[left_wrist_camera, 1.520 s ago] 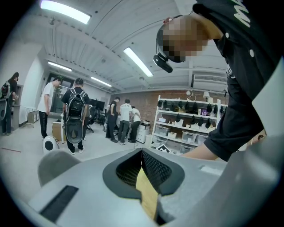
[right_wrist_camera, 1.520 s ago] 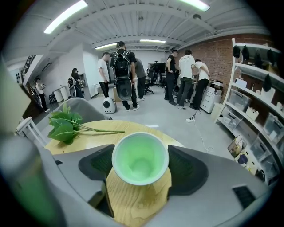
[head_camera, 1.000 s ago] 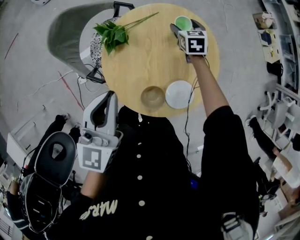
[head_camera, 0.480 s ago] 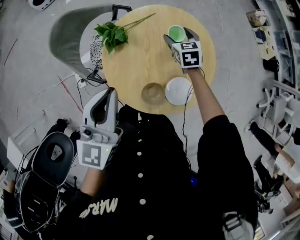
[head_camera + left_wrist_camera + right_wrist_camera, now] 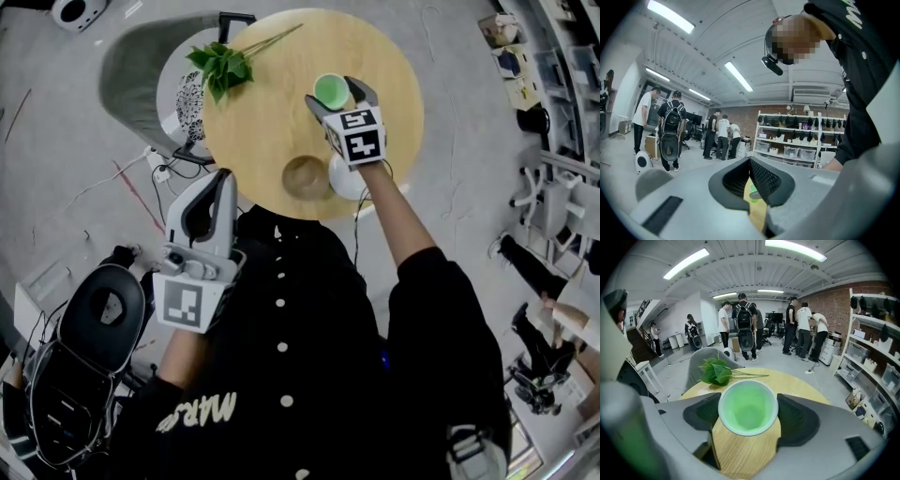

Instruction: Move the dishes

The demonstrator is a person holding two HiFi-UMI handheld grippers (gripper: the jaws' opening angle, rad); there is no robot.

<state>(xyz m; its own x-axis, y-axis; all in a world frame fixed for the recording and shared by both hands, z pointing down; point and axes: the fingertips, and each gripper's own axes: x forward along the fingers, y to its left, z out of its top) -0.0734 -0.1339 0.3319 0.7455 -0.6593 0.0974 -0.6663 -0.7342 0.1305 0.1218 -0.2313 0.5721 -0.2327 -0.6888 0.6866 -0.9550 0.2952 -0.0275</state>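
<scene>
My right gripper (image 5: 337, 96) is shut on a pale green cup (image 5: 329, 88), held above the round wooden table (image 5: 272, 122). In the right gripper view the cup (image 5: 748, 406) fills the gap between both pads, its open mouth facing up. A brown bowl (image 5: 306, 176) and a white plate (image 5: 339, 180) sit at the table's near edge; the right gripper's marker cube hides part of the plate. My left gripper (image 5: 222, 180) hangs off the table at the near left, its jaws together with nothing in them; in its own view the left gripper (image 5: 751, 165) points level across the room.
A leafy green sprig (image 5: 223, 66) lies on the far left of the table. A grey chair (image 5: 136, 66) stands behind it, and a black seat (image 5: 98, 323) is on the floor at my left. Several people (image 5: 745, 324) stand far off; shelves (image 5: 797, 140) line a wall.
The right gripper has carried the green cup left and nearer to me, from the table's far right to above the plate's far edge. The left gripper has risen slightly.
</scene>
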